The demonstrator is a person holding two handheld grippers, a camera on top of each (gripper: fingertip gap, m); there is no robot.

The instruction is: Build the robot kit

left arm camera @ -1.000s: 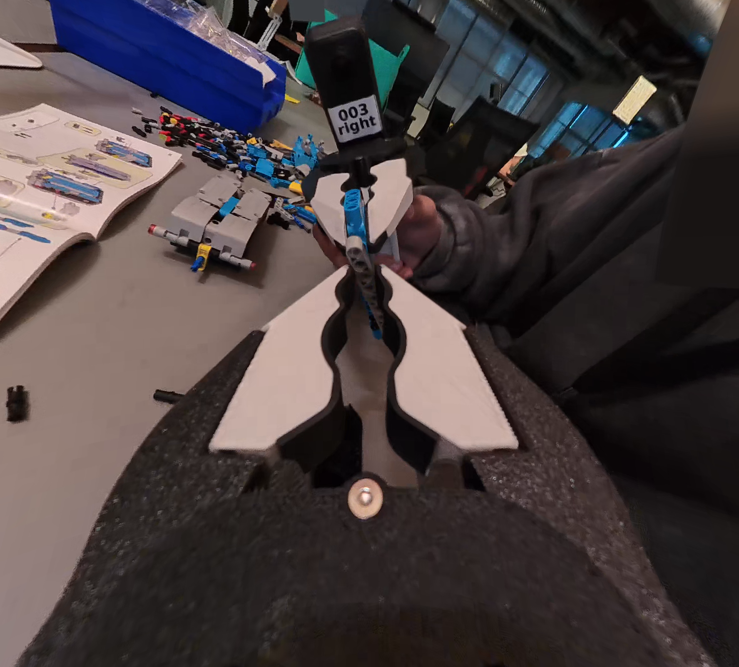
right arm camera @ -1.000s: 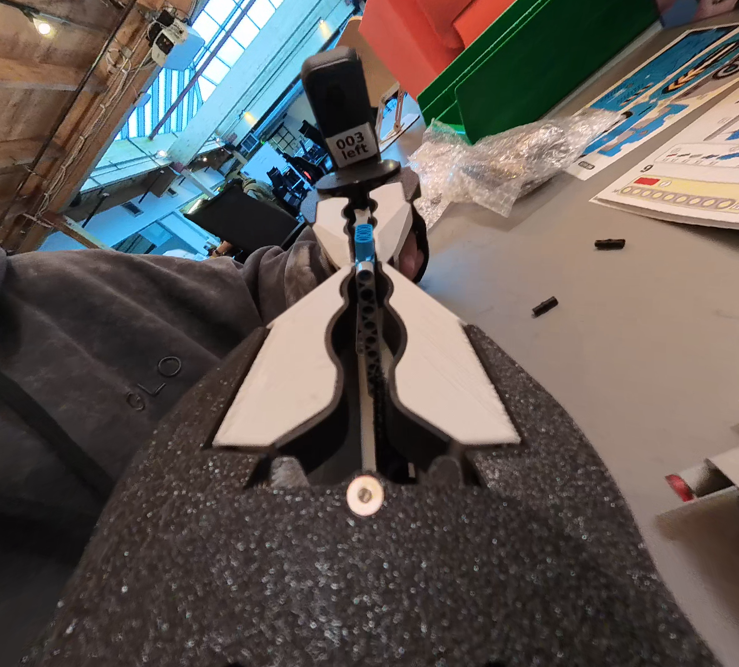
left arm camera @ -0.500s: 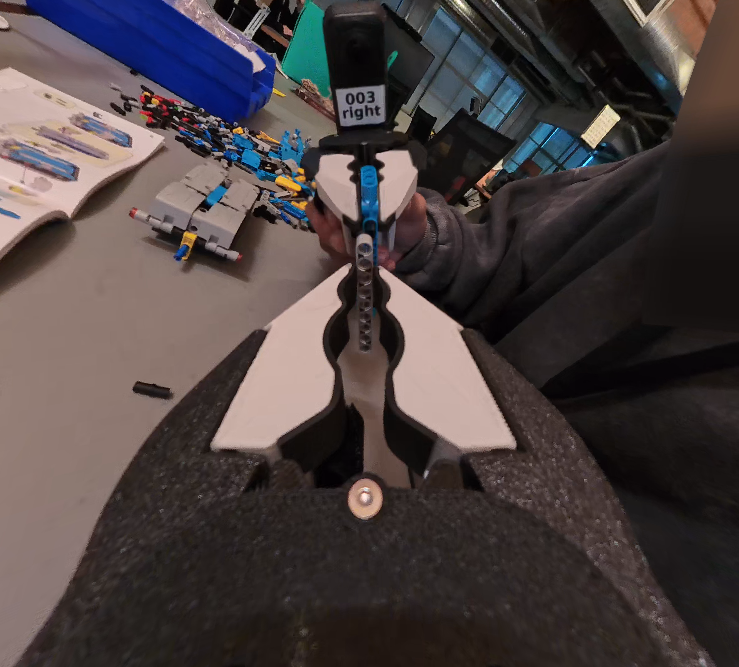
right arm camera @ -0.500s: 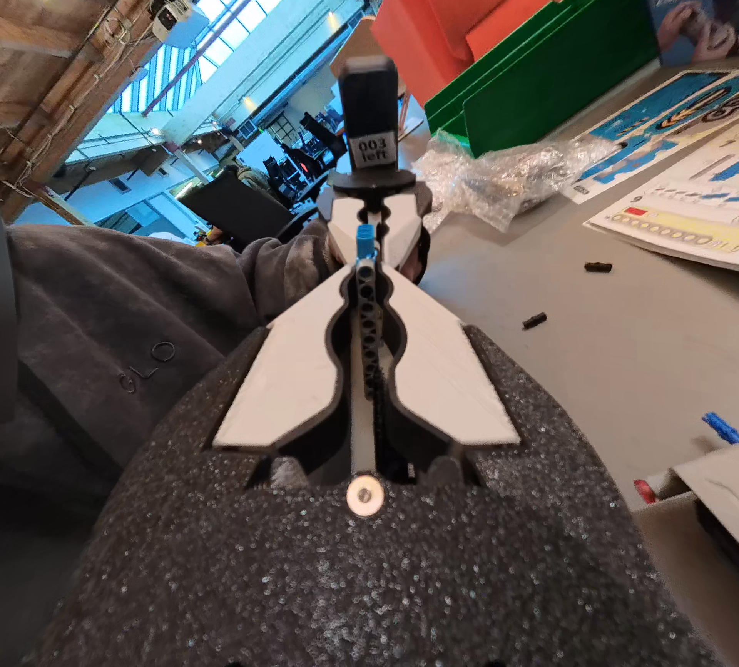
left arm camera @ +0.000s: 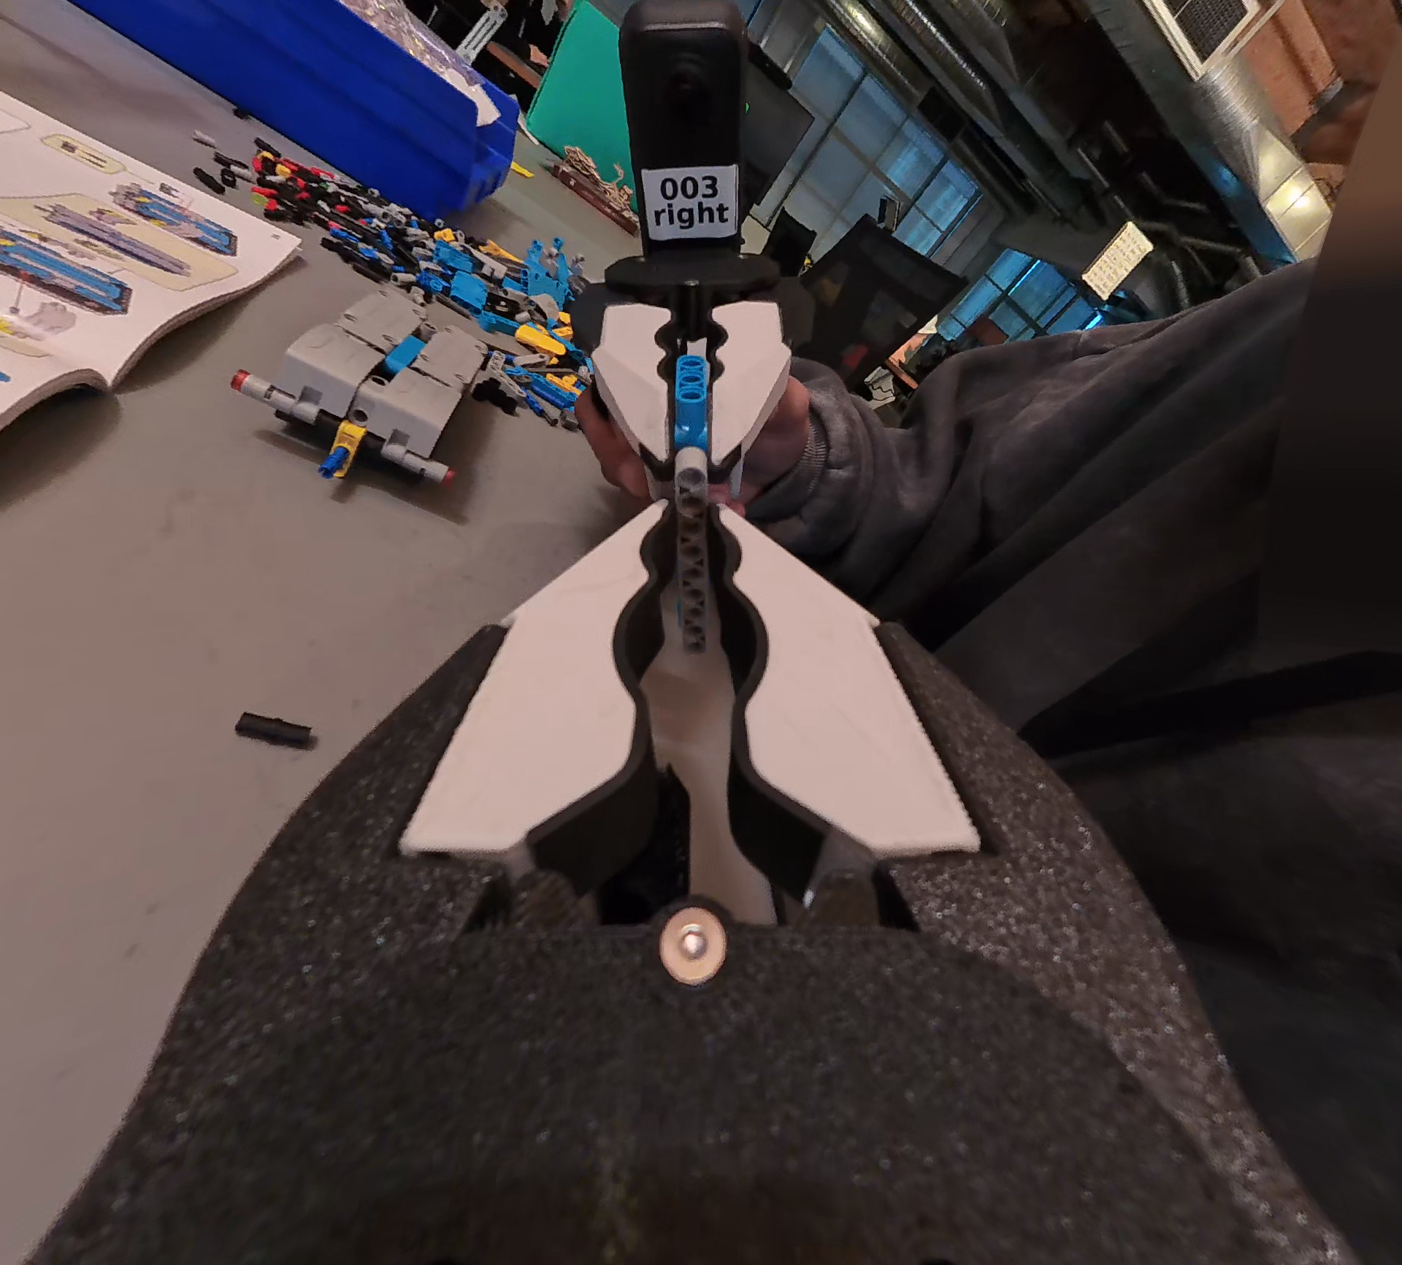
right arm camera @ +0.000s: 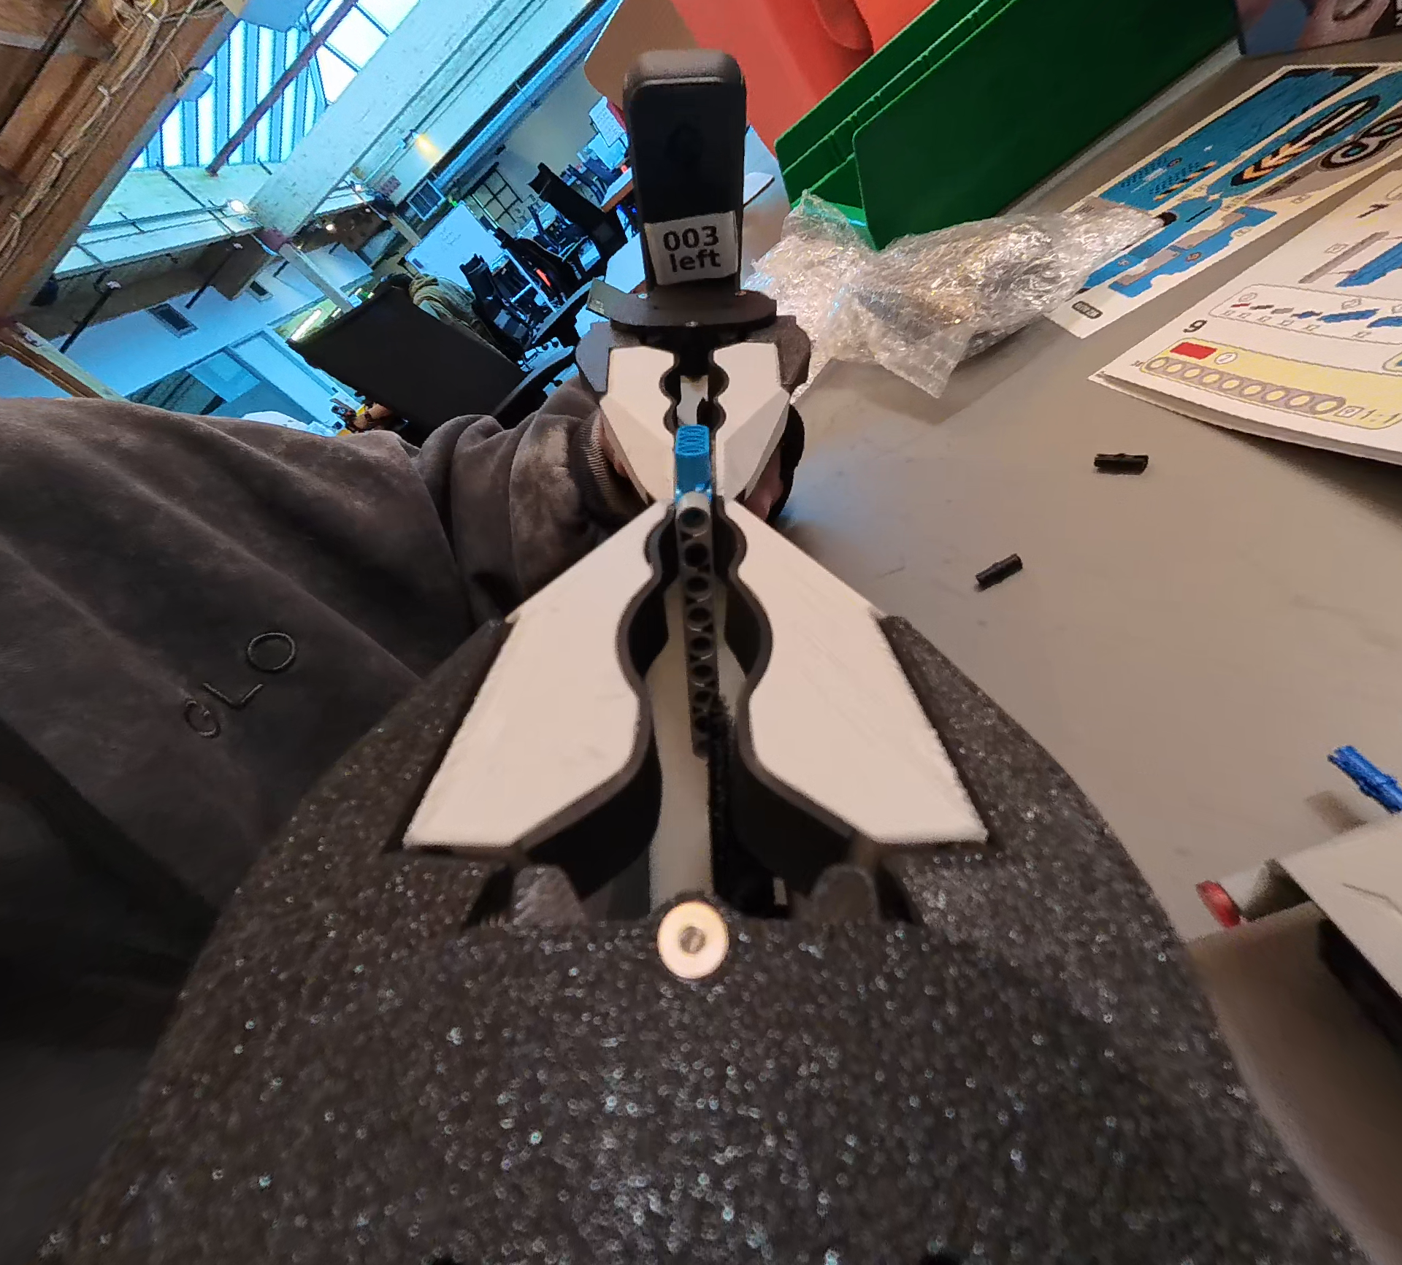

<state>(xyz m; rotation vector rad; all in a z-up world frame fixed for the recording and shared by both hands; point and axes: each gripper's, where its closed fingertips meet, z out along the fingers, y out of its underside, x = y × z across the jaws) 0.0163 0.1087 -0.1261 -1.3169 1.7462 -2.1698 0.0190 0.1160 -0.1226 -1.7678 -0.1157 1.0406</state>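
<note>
My two grippers meet tip to tip above the grey table [left arm camera: 190,584]. My left gripper [left arm camera: 692,508] is shut on a grey holed beam [left arm camera: 692,576]. At the beam's far end a blue piece [left arm camera: 690,394] lies between the fingers of my right gripper [left arm camera: 686,470]. In the right wrist view my right gripper [right arm camera: 694,512] is shut on a dark grey holed beam [right arm camera: 702,629]. A blue piece [right arm camera: 692,463] at its far end lies between the fingers of my left gripper [right arm camera: 692,493]. I cannot tell how the pieces join.
A part-built grey model [left arm camera: 372,387], a pile of loose pieces [left arm camera: 455,265], an open booklet [left arm camera: 114,258] and a blue bin [left arm camera: 250,38] lie to the left. A green bin [right arm camera: 986,129], a plastic bag [right arm camera: 910,296], instruction sheets [right arm camera: 1252,356] and black pins [right arm camera: 998,569] lie to the right.
Both grippers stay shut and tip to tip. The beam in my left gripper has gone from slanted to straight along the fingers. Both views have swung slightly over the table.
</note>
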